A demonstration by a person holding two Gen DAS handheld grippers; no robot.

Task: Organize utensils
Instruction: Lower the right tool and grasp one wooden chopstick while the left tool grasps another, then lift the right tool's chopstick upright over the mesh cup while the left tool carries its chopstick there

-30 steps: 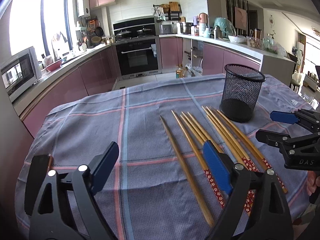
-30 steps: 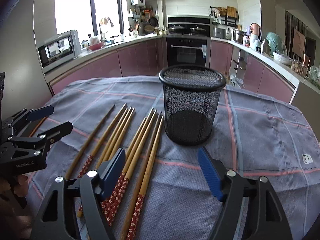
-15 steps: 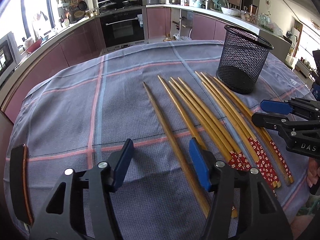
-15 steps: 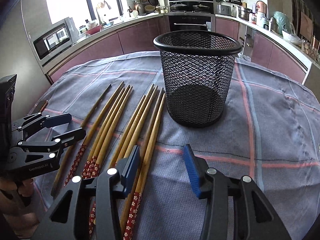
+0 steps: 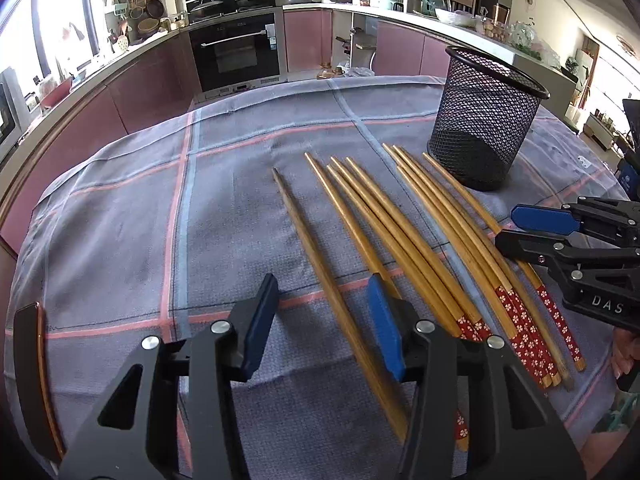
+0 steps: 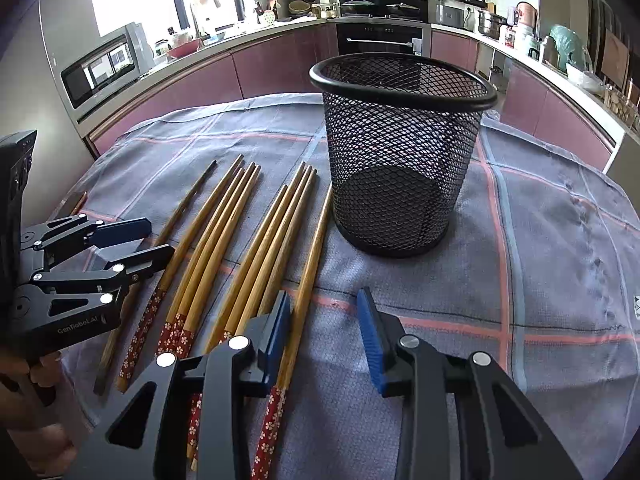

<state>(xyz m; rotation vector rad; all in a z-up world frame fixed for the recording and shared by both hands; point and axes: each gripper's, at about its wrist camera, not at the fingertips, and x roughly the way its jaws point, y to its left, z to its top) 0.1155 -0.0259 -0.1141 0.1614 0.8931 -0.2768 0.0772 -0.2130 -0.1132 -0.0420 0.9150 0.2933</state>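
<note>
Several bamboo chopsticks (image 5: 400, 240) (image 6: 224, 240) with red flowered ends lie side by side on the checked grey-blue tablecloth (image 5: 120, 220) (image 6: 560, 240). A black mesh cup (image 5: 484, 120) (image 6: 400, 152) stands upright and empty beside their tips. My left gripper (image 5: 322, 320) (image 6: 136, 244) hangs low over the outermost plain chopstick (image 5: 320, 264). Its jaws are closing, with that stick between them and the pads not pressing on it. My right gripper (image 6: 324, 332) (image 5: 536, 232) is closing over the chopstick nearest the cup (image 6: 310, 268), which runs along its left finger (image 6: 276, 336), ungripped.
A thin dark slab with a brown edge (image 5: 28, 380) lies at the cloth's left edge. Behind the table run pink kitchen cabinets (image 6: 260, 68), an oven (image 5: 236, 52) and a microwave (image 6: 104, 68). Bare cloth lies right of the cup.
Both grippers have come down and forward toward the chopsticks, and both pairs of jaws have narrowed. The chopsticks and the cup have not moved.
</note>
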